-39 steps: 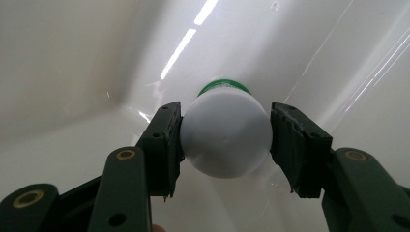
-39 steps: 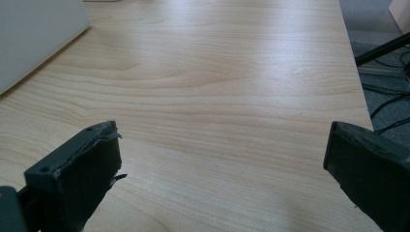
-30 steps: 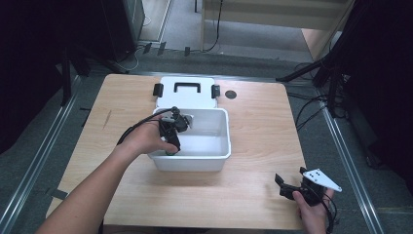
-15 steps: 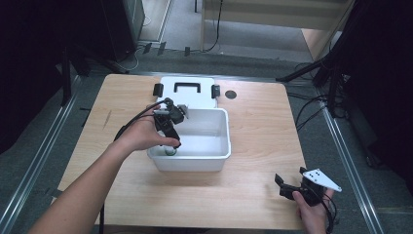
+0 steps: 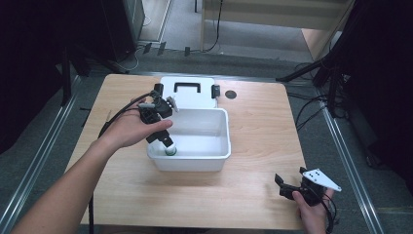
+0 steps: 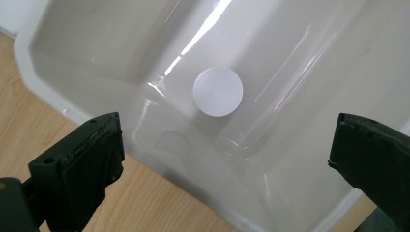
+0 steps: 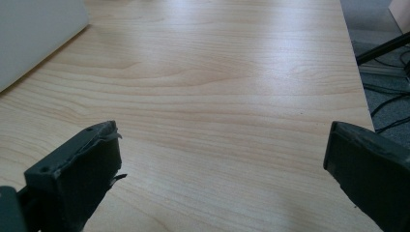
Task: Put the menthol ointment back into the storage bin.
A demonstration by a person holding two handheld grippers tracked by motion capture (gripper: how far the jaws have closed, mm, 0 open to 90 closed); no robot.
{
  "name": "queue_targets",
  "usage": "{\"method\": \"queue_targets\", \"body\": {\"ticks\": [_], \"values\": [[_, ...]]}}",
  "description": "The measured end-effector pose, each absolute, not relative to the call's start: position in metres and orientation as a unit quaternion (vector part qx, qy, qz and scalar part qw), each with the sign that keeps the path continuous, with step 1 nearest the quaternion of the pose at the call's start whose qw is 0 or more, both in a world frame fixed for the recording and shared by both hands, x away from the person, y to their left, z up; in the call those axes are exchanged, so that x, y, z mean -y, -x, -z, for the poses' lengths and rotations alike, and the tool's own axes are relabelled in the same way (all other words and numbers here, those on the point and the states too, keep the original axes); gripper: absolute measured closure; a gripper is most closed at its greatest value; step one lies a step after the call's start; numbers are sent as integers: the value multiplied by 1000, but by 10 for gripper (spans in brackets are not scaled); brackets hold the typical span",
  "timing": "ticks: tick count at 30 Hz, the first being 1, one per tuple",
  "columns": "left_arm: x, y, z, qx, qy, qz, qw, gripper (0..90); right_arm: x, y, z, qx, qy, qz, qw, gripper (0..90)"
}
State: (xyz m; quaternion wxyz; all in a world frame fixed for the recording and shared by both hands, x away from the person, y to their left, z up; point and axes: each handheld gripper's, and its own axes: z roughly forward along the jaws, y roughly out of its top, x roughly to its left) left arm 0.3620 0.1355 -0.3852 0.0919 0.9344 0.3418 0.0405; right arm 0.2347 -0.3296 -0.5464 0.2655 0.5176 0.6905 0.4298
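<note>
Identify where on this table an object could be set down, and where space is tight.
The table is bare between the white bin and its right edge, and along the front between the bin and the right claw. It is tight at the bin's left end, where the left claw hangs over a small white bottle.

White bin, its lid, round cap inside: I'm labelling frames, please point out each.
white bin point(image 5: 221, 154), high view, front rim.
lid point(image 5: 195, 97), high view, flat top.
round white cap point(image 6: 217, 91), left gripper view, cap's middle.

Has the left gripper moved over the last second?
Yes. The left gripper has swung from the bin's far left rim toward its near left corner, and its jaws are open.
</note>
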Motion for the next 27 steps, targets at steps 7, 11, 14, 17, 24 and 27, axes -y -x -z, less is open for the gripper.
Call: {"method": "queue_targets", "body": {"ticks": [7, 11, 14, 17, 24, 27], "values": [[-156, -358, 386, -349, -932, -47, 84, 0, 329, -235, 546, -691, -517, -430, 266, 0], [-167, -356, 389, -360, -928, -46, 86, 0, 329, -235, 546, -691, -517, -430, 266, 0], [-175, -354, 392, -366, -925, -44, 87, 0, 329, -235, 546, -691, -517, -429, 266, 0], [-181, -352, 393, -367, -925, -42, 88, 0, 329, -235, 546, -691, -518, -428, 267, 0], [-196, -346, 397, -380, -919, -40, 98, 0, 329, -235, 546, -691, -519, -427, 267, 0], [-205, -343, 402, -385, -917, -34, 101, 0, 329, -235, 546, -691, -519, -426, 267, 0]]}}
